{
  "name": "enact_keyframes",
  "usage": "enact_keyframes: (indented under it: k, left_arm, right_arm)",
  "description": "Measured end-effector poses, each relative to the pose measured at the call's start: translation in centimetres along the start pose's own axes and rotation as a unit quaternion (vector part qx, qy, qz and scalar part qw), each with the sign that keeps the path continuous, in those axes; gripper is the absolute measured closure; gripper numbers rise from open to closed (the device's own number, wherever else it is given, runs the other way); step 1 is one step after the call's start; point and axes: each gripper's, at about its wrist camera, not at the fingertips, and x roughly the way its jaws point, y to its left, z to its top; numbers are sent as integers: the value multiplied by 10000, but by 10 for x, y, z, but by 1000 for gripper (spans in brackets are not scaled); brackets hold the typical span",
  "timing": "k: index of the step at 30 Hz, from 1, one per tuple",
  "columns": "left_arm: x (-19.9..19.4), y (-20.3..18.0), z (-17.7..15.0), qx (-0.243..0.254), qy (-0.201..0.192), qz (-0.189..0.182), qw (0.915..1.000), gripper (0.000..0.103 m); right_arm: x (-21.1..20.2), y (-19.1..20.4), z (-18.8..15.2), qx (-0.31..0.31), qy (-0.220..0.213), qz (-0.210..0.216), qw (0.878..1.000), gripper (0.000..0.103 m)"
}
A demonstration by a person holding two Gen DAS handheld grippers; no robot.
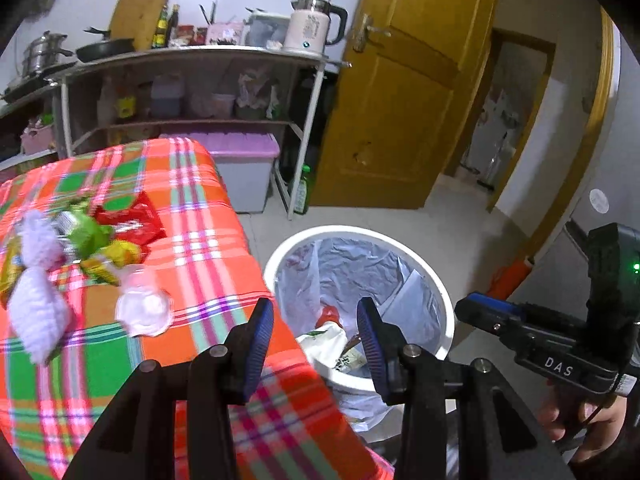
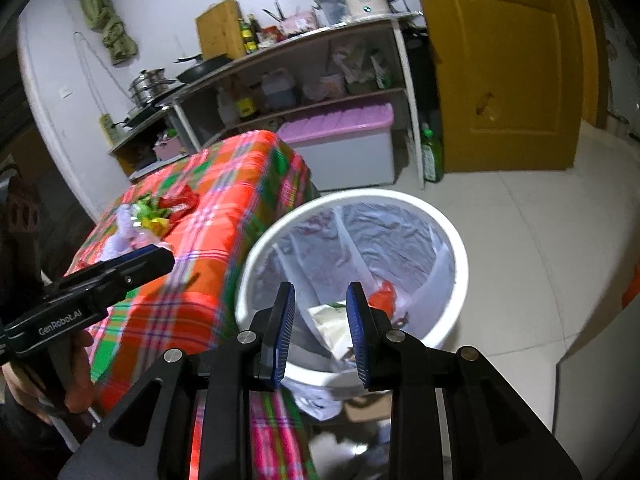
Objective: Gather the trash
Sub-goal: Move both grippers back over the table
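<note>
Both claws are over the edge of the table here, and both are empty: the left gripper [image 1: 316,336] has its 2 blue pads standing apart with nothing between them, and the right gripper [image 2: 320,328] shows the same, jaws parted around bare air. Straight beyond the right gripper's tips, and below them, sits 1 white trash bin [image 2: 460,264] on the floor, lined with a clear bag and just beside the table's side. Inside it lie at least 2 pieces: a white wrapper [image 2: 332,320] and a red scrap [image 2: 382,296] next to it; which way they point is hard to tell down there. From the left wrist, the bin [image 1: 280,256] is ahead and slightly right of the pads. The rest of the trash is up on the plaid tablecloth [image 1: 208,264], well to the left of the left gripper: 1 red wrapper [image 1: 134,220], its long axis running roughly across the table, 1 green wrapper [image 1: 86,232] crumpled beside it and touching a yellow wrapper [image 1: 120,254], and 3 pale crumpled tissues, the nearest [image 1: 142,308] closest to the claw, the other 2 blurred at the left. A hand [image 1: 576,420] grips the right tool's handle low at the right edge.
</note>
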Motion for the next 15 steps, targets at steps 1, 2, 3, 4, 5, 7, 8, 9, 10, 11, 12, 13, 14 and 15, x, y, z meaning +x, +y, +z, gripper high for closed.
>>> enact_keyframes:
  k: [1, 2, 3, 4, 5, 7, 8, 9, 10, 11, 12, 13, 14, 15]
  left_arm:
    - [-8, 3, -2, -13, -75, 54, 10000, 60]
    - [-14, 5, -3, -21, -120, 80, 9999, 60]
    - [-18, 7, -4, -30, -156, 94, 9998, 60]
    - [-25, 9, -5, -45, -206, 120, 9997, 60]
    - [-31, 12, -7, -52, -248, 158, 9996, 60]
    - [-41, 17, -10, -90, -310, 189, 9993, 60]
    - [-45, 19, -12, -111, -326, 190, 9992, 60]
    - [-50, 22, -13, -134, -347, 200, 9991, 60]
    - [-55, 26, -15, -157, -375, 238, 9989, 60]
    - [-58, 28, -17, -172, -391, 263, 9987, 60]
    - [-63, 32, -20, -192, -404, 298, 9986, 60]
    - [-66, 35, -22, -207, -410, 334, 9984, 60]
    - [-68, 38, -23, -223, -412, 382, 9982, 60]
    - [-71, 41, -26, -248, -417, 428, 9979, 60]
  right_arm:
    - [-2, 5, 0, -49, -18, 26, 10000, 75]
    - [-4, 10, 0, -94, -31, 51, 9999, 75]
    - [-6, 16, 0, -168, -48, 89, 9998, 75]
    - [-7, 22, 0, -223, -63, 123, 9997, 75]
    - [-9, 28, -1, -280, -75, 160, 9995, 75]
    - [-11, 39, -1, -389, -100, 227, 9989, 75]
    - [-12, 43, -2, -438, -109, 255, 9987, 75]
    - [-12, 50, -3, -500, -114, 298, 9982, 75]
    - [-12, 55, -3, -545, -120, 337, 9979, 75]
    - [-13, 59, -4, -577, -125, 368, 9976, 75]
    - [-13, 63, -4, -620, -128, 411, 9971, 75]
    - [-12, 68, -5, -658, -126, 448, 9967, 73]
    - [-12, 71, -5, -688, -124, 480, 9964, 68]
    - [-12, 77, -6, -729, -115, 527, 9959, 64]
